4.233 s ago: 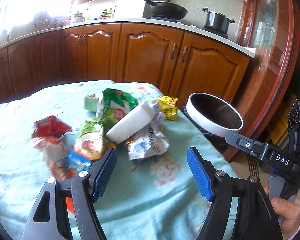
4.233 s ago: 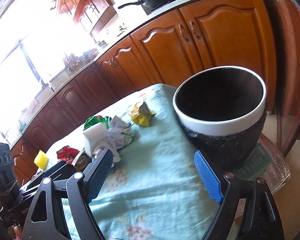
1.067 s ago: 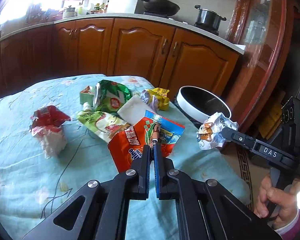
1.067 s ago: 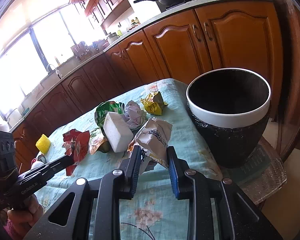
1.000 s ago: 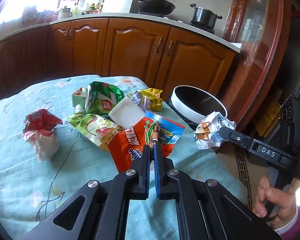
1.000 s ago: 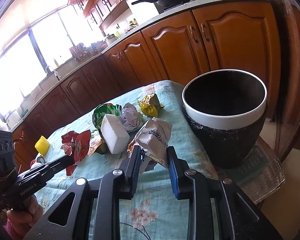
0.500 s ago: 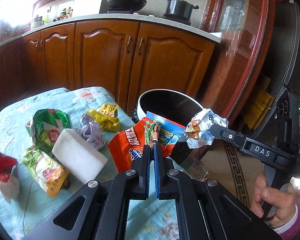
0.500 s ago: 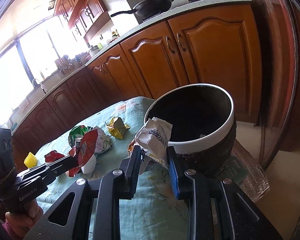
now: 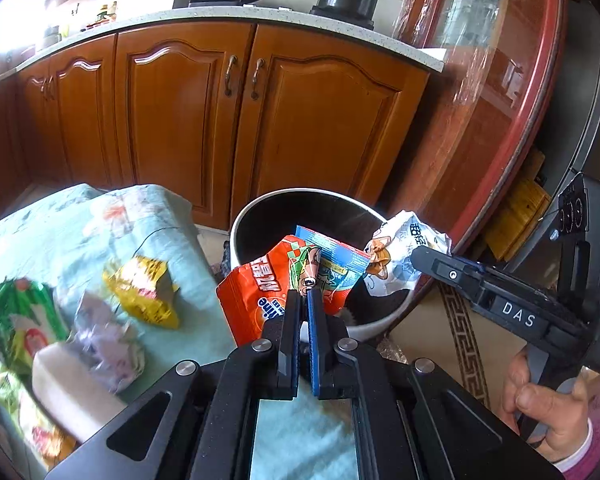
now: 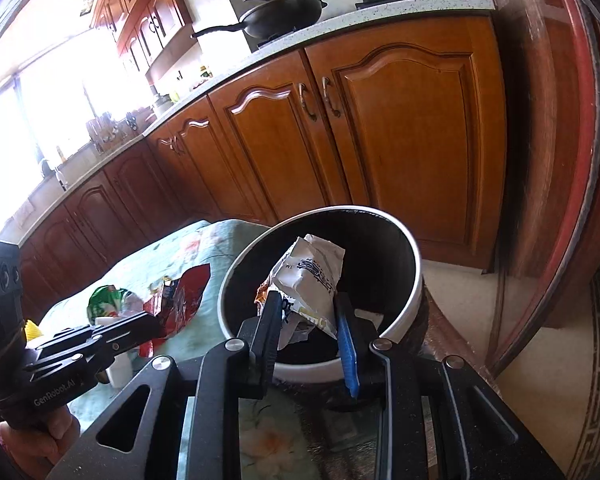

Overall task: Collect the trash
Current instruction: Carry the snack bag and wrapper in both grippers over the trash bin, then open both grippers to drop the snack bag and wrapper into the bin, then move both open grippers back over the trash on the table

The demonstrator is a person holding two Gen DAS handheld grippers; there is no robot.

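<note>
The left gripper (image 9: pixel 305 300) has its fingers closed on an orange packet (image 9: pixel 268 288), held over the near rim of the bin (image 9: pixel 260 210). The right gripper (image 10: pixel 308 312) grips a white wrapper (image 10: pixel 312 272) above the bin's mouth. More wrappers (image 9: pixel 140 288) lie on the worktop (image 9: pixel 60 232) near the edge beside the bin.
</note>
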